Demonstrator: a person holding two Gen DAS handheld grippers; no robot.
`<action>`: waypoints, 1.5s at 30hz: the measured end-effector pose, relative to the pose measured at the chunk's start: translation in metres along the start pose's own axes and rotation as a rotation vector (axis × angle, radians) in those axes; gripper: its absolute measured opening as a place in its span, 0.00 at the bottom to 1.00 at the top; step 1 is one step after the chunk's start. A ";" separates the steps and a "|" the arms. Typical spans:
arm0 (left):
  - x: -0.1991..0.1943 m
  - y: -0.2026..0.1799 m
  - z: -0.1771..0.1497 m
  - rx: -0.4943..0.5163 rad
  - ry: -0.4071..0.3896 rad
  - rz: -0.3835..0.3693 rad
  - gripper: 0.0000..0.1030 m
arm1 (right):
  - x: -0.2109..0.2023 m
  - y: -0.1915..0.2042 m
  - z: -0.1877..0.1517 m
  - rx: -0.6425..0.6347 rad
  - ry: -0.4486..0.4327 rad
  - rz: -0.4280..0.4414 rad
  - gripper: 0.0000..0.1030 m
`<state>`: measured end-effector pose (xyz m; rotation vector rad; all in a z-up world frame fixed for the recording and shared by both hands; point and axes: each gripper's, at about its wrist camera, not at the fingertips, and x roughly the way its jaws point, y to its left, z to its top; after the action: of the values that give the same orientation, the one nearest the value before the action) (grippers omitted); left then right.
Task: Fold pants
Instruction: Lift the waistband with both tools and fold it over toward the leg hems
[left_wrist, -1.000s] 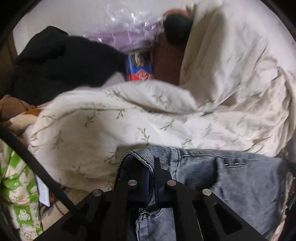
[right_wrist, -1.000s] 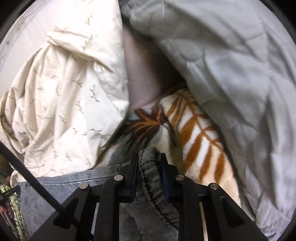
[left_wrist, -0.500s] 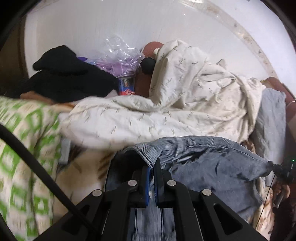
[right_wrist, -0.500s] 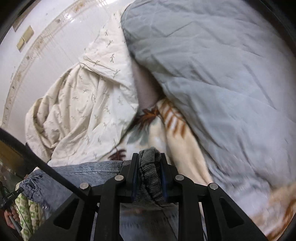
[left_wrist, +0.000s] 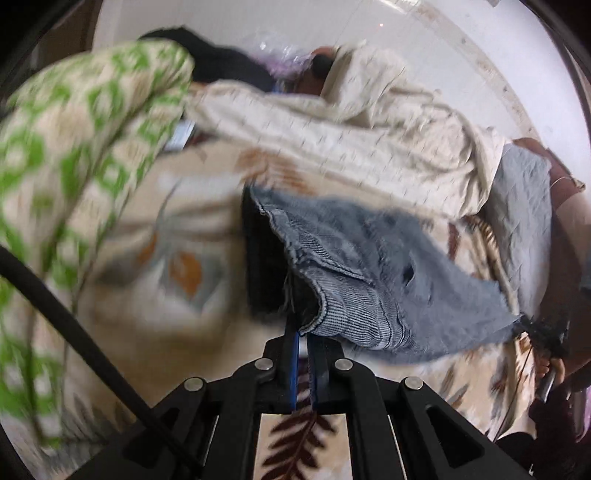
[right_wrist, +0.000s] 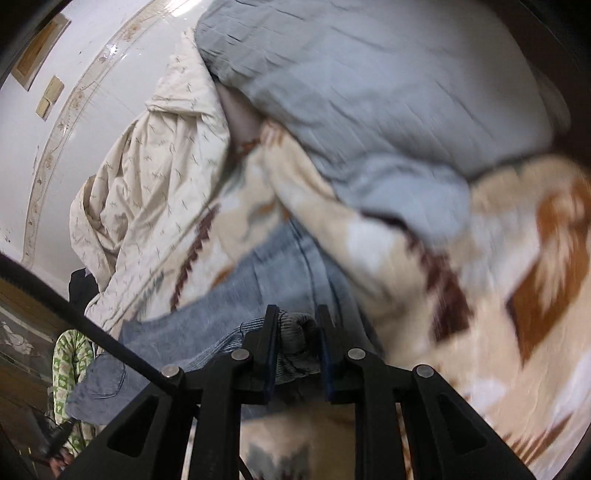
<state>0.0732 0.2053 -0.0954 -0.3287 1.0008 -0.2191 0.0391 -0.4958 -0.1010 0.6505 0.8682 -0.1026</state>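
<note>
The pants (left_wrist: 388, 266) are faded blue jeans with ripped patches, stretched in the air over the bed between both grippers. In the left wrist view my left gripper (left_wrist: 301, 332) is shut on one corner of the waistband. The denim runs right from it to my right gripper (left_wrist: 546, 332), small at the far edge. In the right wrist view my right gripper (right_wrist: 296, 325) is shut on a thick bunch of ribbed denim. From there the pants (right_wrist: 288, 266) hang left and forward, blurred by motion.
A beige blanket (left_wrist: 177, 266) with brown and orange leaves covers the bed under the jeans. A cream leaf-print quilt (left_wrist: 369, 147) and a grey quilt (right_wrist: 369, 92) are heaped behind. A green-patterned blanket (left_wrist: 74, 129) lies at the left, black clothes (left_wrist: 221, 62) by the white wall (right_wrist: 74, 92).
Both grippers have drawn back from the heaped quilts with the jeans still held. The bedding now looks farther off, and much more of the beige blanket shows below.
</note>
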 end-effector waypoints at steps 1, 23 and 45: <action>0.003 0.002 -0.006 0.000 0.004 0.013 0.05 | 0.000 -0.005 -0.007 0.006 0.006 -0.003 0.19; 0.010 -0.075 0.002 0.102 -0.088 -0.014 0.05 | 0.043 0.012 0.038 -0.036 0.006 -0.057 0.46; 0.072 -0.100 -0.009 0.183 -0.021 -0.045 0.05 | 0.048 0.063 0.061 -0.223 -0.123 -0.134 0.11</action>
<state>0.1009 0.0875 -0.1199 -0.1868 0.9457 -0.3449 0.1336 -0.4715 -0.0769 0.3731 0.7907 -0.1625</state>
